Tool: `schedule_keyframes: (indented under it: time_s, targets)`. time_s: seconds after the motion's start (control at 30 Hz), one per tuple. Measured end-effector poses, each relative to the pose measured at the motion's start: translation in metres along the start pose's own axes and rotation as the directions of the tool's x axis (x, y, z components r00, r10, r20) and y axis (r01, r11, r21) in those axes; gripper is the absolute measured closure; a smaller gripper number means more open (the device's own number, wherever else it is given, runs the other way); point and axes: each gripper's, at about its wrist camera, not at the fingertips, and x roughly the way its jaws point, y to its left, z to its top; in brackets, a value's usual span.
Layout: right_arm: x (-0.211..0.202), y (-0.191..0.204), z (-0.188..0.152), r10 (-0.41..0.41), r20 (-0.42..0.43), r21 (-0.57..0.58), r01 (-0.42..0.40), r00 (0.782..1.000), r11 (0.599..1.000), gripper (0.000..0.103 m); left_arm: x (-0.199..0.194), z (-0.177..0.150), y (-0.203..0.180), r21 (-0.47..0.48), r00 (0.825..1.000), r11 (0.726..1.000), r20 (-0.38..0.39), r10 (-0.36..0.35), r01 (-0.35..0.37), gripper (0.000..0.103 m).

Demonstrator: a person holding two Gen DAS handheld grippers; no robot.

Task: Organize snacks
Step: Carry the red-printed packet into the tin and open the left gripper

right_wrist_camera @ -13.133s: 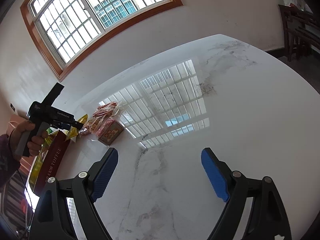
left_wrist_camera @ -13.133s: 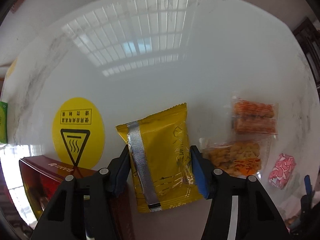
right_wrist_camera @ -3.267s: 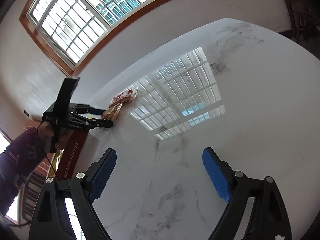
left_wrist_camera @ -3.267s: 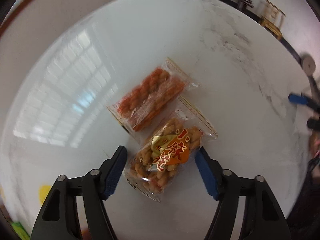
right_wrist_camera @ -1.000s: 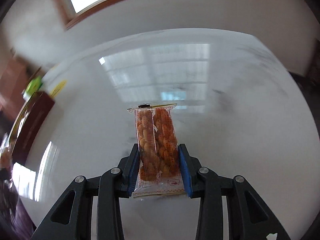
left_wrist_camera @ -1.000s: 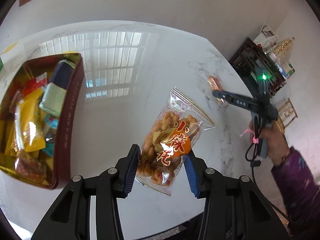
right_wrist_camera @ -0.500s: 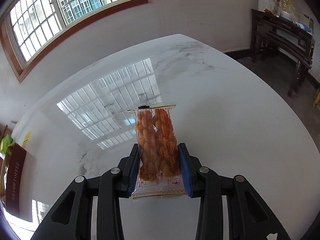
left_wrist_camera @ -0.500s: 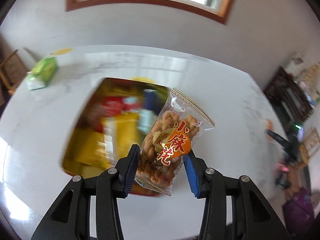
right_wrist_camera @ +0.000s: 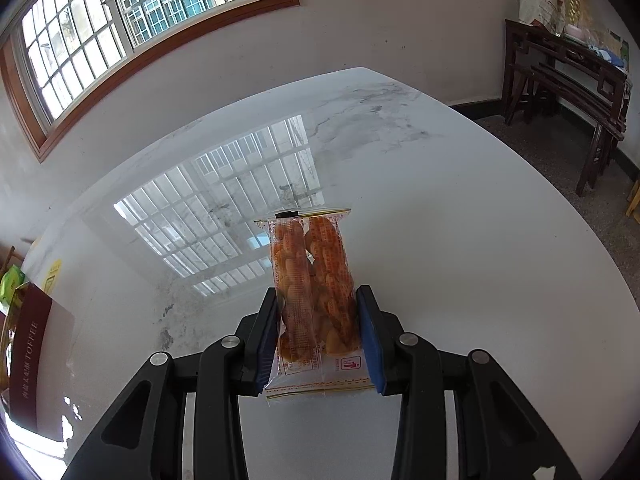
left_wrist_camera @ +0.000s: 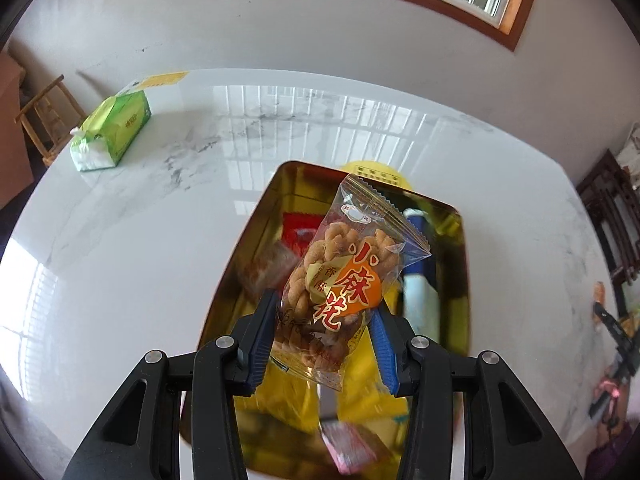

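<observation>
Left gripper [left_wrist_camera: 324, 340] clamped on clear bag of twisted snacks [left_wrist_camera: 340, 280], held directly above the open tin [left_wrist_camera: 456, 280], evidently for dropping in among packets already inside. Right gripper [right_wrist_camera: 318, 330] clenched on second, narrower snack packet [right_wrist_camera: 312, 288], raised over bare table [right_wrist_camera: 480, 280], well away from the tin, apparently awaiting its turn. Tissue box [left_wrist_camera: 112, 136] beyond the tin, uninvolved.

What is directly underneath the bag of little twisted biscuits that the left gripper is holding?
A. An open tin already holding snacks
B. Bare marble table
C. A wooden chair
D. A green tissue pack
A: in the left wrist view the twisted biscuit bag, clamped in the left gripper, hangs over the gold-lined open tin with wrapped snacks inside.
</observation>
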Motion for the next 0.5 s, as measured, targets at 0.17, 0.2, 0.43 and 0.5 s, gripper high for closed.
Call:
schedule_keyframes:
  time_s: [0.17,0.2,0.43,0.5]
  targets:
    - [0.000,0.000,0.000,0.003,-0.002,-0.005,-0.003,1.000,1.000,0.067,0.021,0.012,-0.009,0.048,0.998,0.997,0.002,0.060,-0.060,0.058]
    - [0.000,0.001,0.000,0.003,-0.003,-0.006,-0.003,1.000,1.000,0.067,0.025,0.014,-0.012,0.062,0.997,0.995,0.007,0.074,-0.074,0.058]
    - [0.000,0.001,0.001,-0.001,-0.006,-0.015,0.001,1.000,1.000,0.067,0.045,0.018,-0.017,0.113,0.990,0.984,0.015,0.141,-0.141,0.058]
    - [0.000,0.002,0.001,-0.003,-0.006,-0.017,0.003,1.000,1.000,0.067,0.047,0.017,-0.015,0.121,0.990,0.982,0.015,0.143,-0.144,0.057]
